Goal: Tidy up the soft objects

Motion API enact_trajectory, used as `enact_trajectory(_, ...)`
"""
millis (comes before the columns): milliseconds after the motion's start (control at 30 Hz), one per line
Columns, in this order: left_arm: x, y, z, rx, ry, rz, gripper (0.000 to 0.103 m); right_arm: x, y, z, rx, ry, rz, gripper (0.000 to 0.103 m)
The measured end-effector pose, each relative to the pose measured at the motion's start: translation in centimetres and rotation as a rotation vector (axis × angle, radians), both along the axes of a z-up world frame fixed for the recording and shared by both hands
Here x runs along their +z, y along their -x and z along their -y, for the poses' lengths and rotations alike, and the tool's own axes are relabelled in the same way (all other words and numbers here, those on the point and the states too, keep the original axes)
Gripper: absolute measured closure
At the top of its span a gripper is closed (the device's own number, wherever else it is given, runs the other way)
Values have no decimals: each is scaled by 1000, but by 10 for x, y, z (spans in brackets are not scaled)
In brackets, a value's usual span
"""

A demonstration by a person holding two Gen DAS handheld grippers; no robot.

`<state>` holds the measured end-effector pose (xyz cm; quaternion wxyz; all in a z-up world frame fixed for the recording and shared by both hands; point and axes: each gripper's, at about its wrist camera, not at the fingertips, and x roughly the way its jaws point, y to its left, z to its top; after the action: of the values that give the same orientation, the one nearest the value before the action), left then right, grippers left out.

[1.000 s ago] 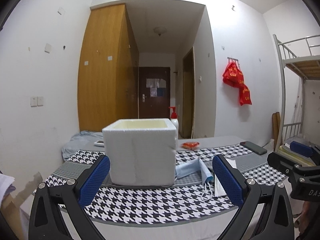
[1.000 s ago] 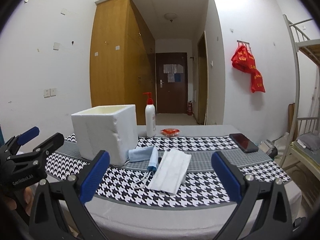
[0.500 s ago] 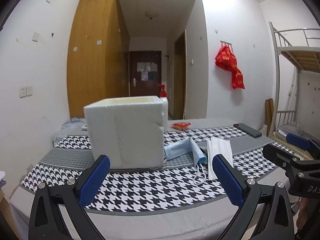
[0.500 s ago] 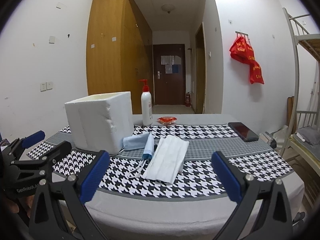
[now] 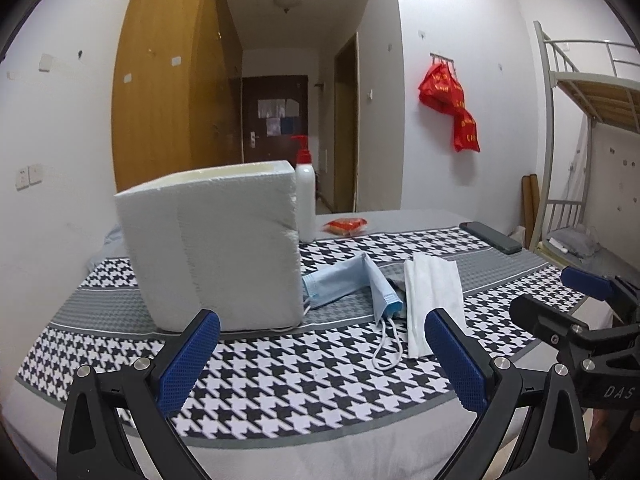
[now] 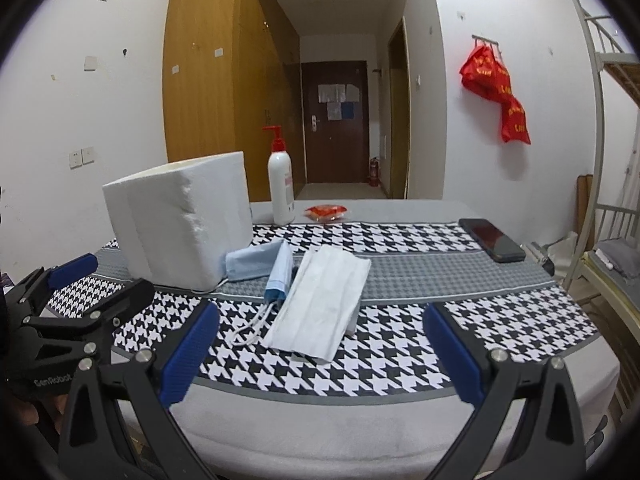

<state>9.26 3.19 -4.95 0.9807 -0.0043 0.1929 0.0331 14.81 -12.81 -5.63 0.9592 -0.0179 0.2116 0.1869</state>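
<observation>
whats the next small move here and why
Probably ease the right tongs forward and down onto the white mask. Both tongs are open and empty; the left tongs face the foam box. The white mask lies nearest the right tongs, partly over the blue masks.

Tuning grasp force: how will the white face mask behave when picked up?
The white mask lies flat and thin, so it will probably droop from the tongs. It looks light. Its far edge seems to overlap the blue mask, which might get dragged along.
</observation>
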Motion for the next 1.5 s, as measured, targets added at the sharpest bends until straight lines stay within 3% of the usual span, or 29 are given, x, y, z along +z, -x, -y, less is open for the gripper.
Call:
enact_trajectory(867, -15, -102, 15, -121, 14, -208, 1, -27, -71, 16, 4, 21, -185, 1)
enact_trajectory(1033, -19, -118, 23, -132, 6, -245, 12, -28, -77, 22, 5, 16, -198, 1)
enact_trajectory(1100, -21, -124, 23, -127, 13, -263, 23, -28, -79, 24, 9, 6, -204, 1)
enact_trajectory(1367, -30, -148, 26, -134, 21, -330, 35, -29, -85, 24, 32, -19, -230, 1)
enact_trajectory(1433, -32, -153, 24, -126, 38, -341, 47, -31, -86, 21, 42, -9, -233, 1)
enact_trajectory(1500, -36, -158, 24, -133, 45, -368, 49, -32, -87, 19, 47, -6, -234, 1)
